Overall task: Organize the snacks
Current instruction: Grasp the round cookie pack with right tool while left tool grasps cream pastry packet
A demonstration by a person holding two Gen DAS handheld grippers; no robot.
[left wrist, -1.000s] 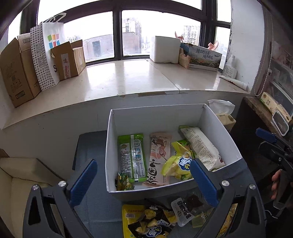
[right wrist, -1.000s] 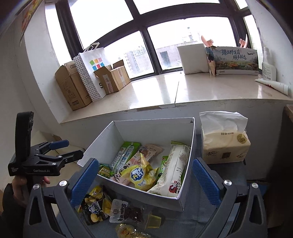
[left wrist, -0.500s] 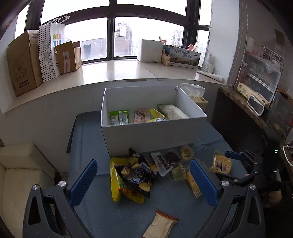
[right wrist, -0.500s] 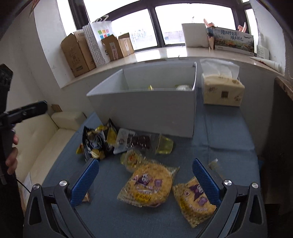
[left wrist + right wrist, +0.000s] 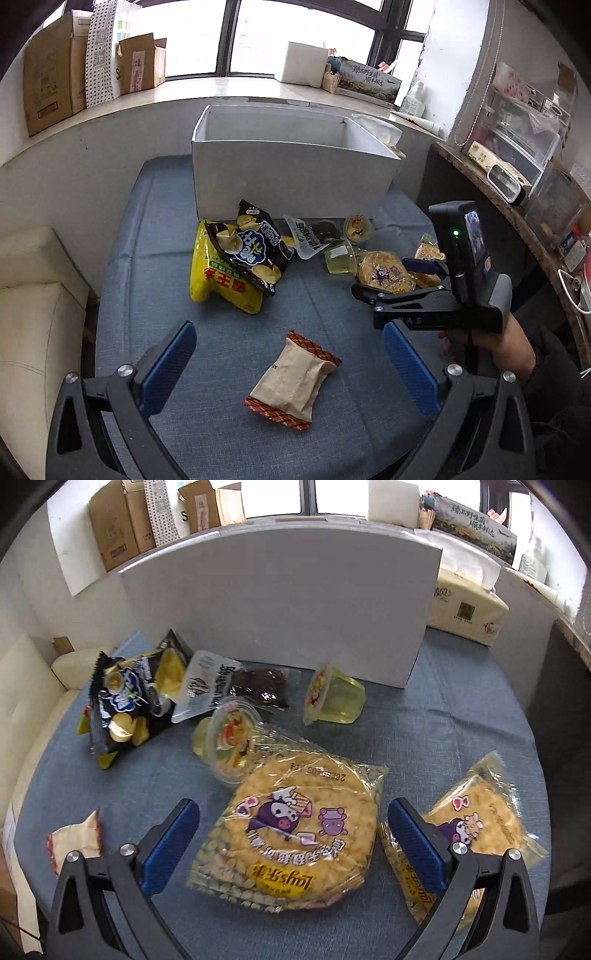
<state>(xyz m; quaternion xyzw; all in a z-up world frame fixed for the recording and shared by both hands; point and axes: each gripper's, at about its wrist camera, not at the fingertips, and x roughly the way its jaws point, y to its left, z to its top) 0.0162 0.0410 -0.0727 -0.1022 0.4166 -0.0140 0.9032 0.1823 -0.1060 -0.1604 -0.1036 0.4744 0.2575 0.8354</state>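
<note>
Lying on a blue cushion [image 5: 155, 266] below the windowsill [image 5: 207, 92], snacks face both grippers' wide-spread fingers [image 5: 170, 845].

From your low angle the white box [image 5: 291, 177] hides its contents behind its front wall, the yellow bag [image 5: 218, 284] lies half under the black chip bag [image 5: 255, 247], and the right wrist view's right finger covers part of the second corn snack pack [image 5: 476, 834].

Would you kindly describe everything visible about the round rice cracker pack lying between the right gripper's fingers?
The round rice cracker pack is a clear, crinkly plastic wrapper around a disc of puffed yellow grains, printed with purple cartoon figures and a yellow logo. It looks sealed and lies flat on the blue cloth, between the open fingers of the right gripper. Its far edge overlaps a tipped jelly cup.
</note>
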